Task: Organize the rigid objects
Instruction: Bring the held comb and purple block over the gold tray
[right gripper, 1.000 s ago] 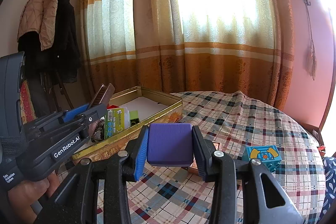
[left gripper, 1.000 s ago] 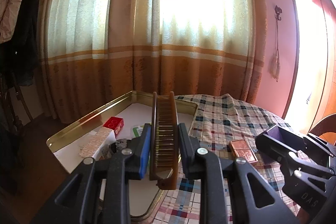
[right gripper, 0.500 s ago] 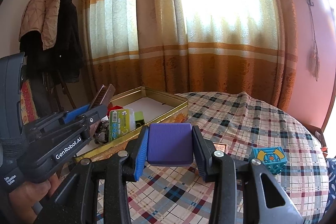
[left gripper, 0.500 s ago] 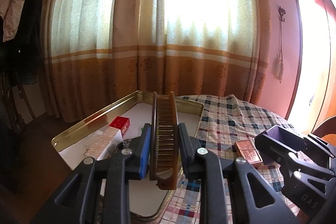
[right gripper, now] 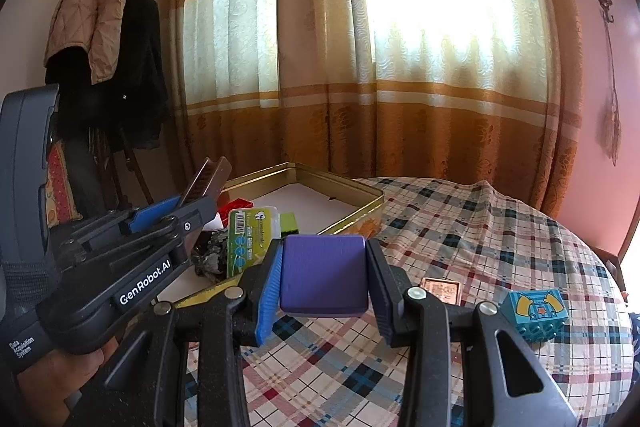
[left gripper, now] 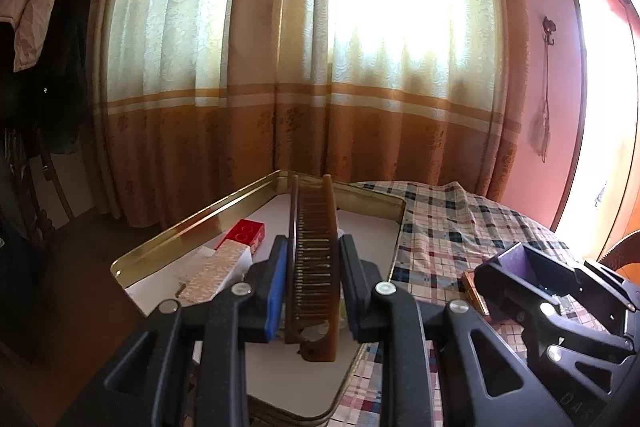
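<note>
My left gripper [left gripper: 313, 283] is shut on a brown comb [left gripper: 314, 259] and holds it edge-up above the gold tin tray [left gripper: 192, 223]. My right gripper [right gripper: 323, 279] is shut on a purple block [right gripper: 323, 277], held above the plaid tablecloth beside the tray's [right gripper: 352, 187] near right side. The left gripper with the comb [right gripper: 208, 179] shows at the left of the right wrist view. The right gripper and block [left gripper: 516, 263] show at the right of the left wrist view.
The tray holds a red brick [left gripper: 245, 234], a patterned box [left gripper: 212, 273], a green packet [right gripper: 250, 241], a lime brick [right gripper: 289, 223] and a dark crumpled thing [right gripper: 210, 257]. A copper tin [right gripper: 440, 290] and a teal block [right gripper: 535, 313] lie on the plaid cloth [right gripper: 480, 227].
Both grippers have shifted slightly left toward the tray, each keeping its object; the tray looks a little more to the right and nearer in both views.
</note>
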A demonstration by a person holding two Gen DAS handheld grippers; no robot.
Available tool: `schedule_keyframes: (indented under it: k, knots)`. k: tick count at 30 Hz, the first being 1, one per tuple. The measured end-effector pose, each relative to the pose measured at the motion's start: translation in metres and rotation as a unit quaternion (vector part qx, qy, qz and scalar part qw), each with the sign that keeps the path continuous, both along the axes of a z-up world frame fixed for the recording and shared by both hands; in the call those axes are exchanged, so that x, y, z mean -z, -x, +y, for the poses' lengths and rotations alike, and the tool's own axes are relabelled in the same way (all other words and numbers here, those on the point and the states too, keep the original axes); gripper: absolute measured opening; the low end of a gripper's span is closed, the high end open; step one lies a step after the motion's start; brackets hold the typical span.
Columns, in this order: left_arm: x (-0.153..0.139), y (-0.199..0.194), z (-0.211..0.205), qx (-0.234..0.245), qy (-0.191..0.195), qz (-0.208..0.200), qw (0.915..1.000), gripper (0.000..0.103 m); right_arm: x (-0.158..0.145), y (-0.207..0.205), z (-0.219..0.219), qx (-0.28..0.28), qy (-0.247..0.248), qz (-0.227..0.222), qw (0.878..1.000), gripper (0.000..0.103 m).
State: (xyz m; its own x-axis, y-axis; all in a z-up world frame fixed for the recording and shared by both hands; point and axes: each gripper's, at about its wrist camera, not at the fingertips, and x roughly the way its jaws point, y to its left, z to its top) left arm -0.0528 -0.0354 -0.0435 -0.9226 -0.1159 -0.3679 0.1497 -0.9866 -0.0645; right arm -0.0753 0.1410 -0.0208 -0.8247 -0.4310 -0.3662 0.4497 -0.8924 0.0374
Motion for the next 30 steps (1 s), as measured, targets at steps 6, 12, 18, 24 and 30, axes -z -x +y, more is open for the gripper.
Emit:
schedule_keyframes:
  k: [6, 12, 18, 24, 30]
  knots:
    - [0.0, 0.001, -0.003, -0.003, -0.001, -0.001, 1.0, 0.024, 0.0, 0.004, -0.009, -0.005, -0.002, -0.003, 1.0, 0.042]
    - [0.0, 0.003, -0.01, -0.007, -0.004, -0.003, 1.0, 0.024, 0.0, 0.009, -0.018, -0.012, -0.008, -0.007, 1.0, 0.043]
    - [-0.004, 0.004, -0.022, -0.012, -0.006, -0.001, 0.9999, 0.024, -0.004, 0.017, -0.024, -0.017, -0.008, -0.007, 1.0, 0.042]
    - [-0.008, 0.011, -0.05, -0.033, -0.014, -0.01, 0.9993, 0.024, -0.018, 0.027, -0.042, -0.035, -0.014, 0.001, 0.999, 0.042]
    - [-0.003, 0.021, -0.066, -0.046, -0.012, -0.041, 0.9981, 0.024, -0.019, 0.04, -0.066, -0.057, -0.03, -0.008, 0.998, 0.042]
